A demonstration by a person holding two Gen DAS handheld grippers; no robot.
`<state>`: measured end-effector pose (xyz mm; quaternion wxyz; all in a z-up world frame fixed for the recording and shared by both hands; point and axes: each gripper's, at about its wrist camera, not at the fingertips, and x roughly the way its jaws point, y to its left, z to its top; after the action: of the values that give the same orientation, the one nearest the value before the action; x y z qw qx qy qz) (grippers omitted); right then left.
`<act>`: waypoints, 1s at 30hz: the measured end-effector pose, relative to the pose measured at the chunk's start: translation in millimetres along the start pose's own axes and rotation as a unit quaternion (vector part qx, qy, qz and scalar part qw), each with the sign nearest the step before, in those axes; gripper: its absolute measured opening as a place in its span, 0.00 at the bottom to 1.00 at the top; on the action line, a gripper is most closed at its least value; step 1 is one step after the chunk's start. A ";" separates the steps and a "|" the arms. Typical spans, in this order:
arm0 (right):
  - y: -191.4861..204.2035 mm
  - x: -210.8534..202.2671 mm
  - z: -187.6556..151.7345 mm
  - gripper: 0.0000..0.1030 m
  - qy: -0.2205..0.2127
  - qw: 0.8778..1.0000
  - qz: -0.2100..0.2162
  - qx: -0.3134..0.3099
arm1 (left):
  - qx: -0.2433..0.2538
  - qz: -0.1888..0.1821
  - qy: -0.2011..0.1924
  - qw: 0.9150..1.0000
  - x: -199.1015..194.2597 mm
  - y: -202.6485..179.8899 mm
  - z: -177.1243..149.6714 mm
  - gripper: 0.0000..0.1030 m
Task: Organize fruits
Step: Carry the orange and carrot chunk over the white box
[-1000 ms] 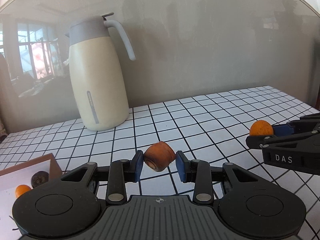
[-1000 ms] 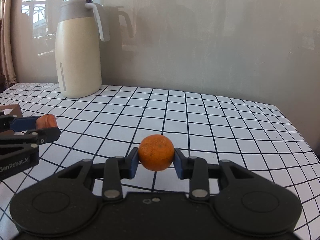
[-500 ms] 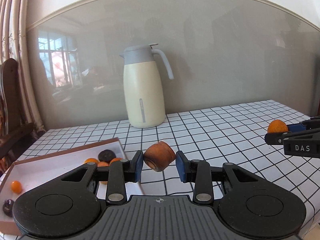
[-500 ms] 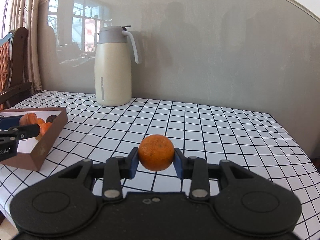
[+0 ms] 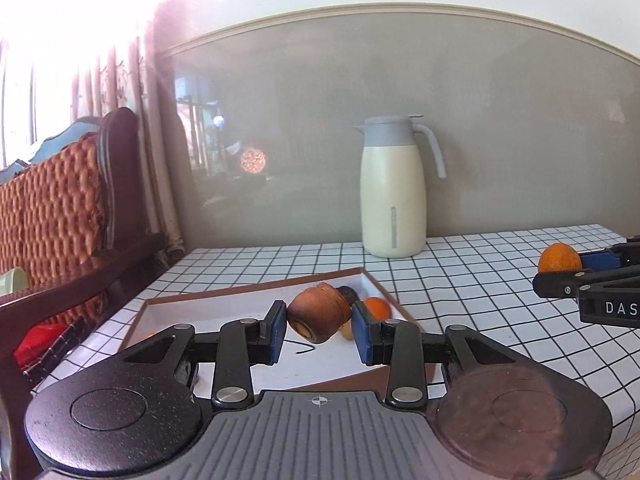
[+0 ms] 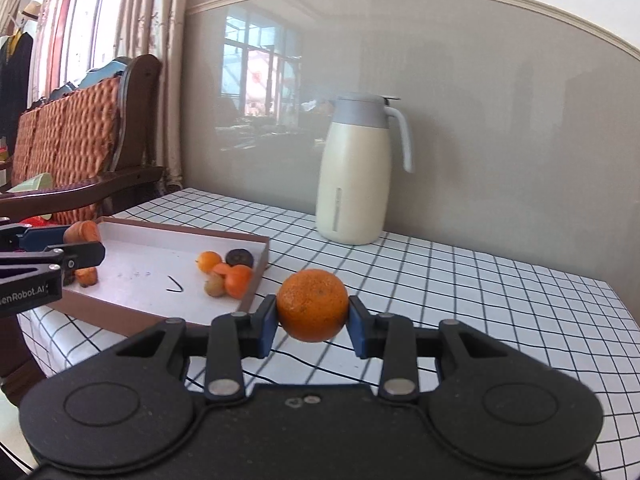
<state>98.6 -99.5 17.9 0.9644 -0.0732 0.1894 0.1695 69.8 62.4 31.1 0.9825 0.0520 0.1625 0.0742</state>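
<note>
Fruit in both claws rn. Left gripper [image 5: 319, 326] has its blue pads clamped on a brownish-orange fruit [image 5: 318, 316], held up over the brown tray [image 5: 248, 294] w/ the white inside. Just past that claw, in the tray's far right corner, sits a small pile of fruit [image 6: 228, 272]: couple of oranges, a dark purple one and a yellowish one, all bunched up touching. Another orange-brown piece [image 6: 87, 276] lies in the tray right under the left claw's tip, seen from the right wrist cam. Right gripper [image 6: 312, 320] is squeezed on a round orange [image 6: 313, 305], hanging above the checkered tablecloth [image 6: 460, 280], tray off to its left, not over it. Cream thermos jug [image 6: 354, 172] stands upright well beyond both claws, near the wall. Wooden chair [image 6: 76, 148] w/ woven orange back is further left of the tray.
</note>
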 end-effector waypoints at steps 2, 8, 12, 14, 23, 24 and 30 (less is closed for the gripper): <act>15.4 2.3 5.7 0.27 -0.005 1.000 0.015 -0.011 | -0.007 0.011 -0.001 1.000 -2.3 13.1 -2.2 0.35; 50.8 13.4 20.1 0.27 -0.016 0.998 0.047 -0.033 | -0.022 0.040 0.001 0.999 -3.5 46.1 -9.5 0.35; 68.4 22.5 26.6 0.27 -0.021 0.997 0.063 -0.043 | -0.035 0.060 0.001 0.998 -3.3 67.8 -14.0 0.35; 77.4 25.9 29.2 0.27 -0.024 0.996 0.071 -0.048 | -0.041 0.069 0.000 0.997 -3.4 76.4 -15.9 0.35; 96.6 49.5 43.6 0.27 -0.036 0.994 0.084 -0.067 | -0.055 0.097 -0.008 0.994 16.2 105.6 -14.8 0.35; 97.8 53.4 45.7 0.27 -0.037 0.993 0.085 -0.069 | -0.057 0.100 -0.010 0.993 19.6 108.6 -12.7 0.35; 104.2 81.1 57.2 0.27 -0.042 0.993 0.084 -0.077 | -0.059 0.108 -0.015 0.992 49.1 122.3 1.4 0.35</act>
<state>151.8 33.5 30.7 0.9453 -0.1240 0.1403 0.2669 100.5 190.6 32.5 0.9724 0.0123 0.1364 0.1889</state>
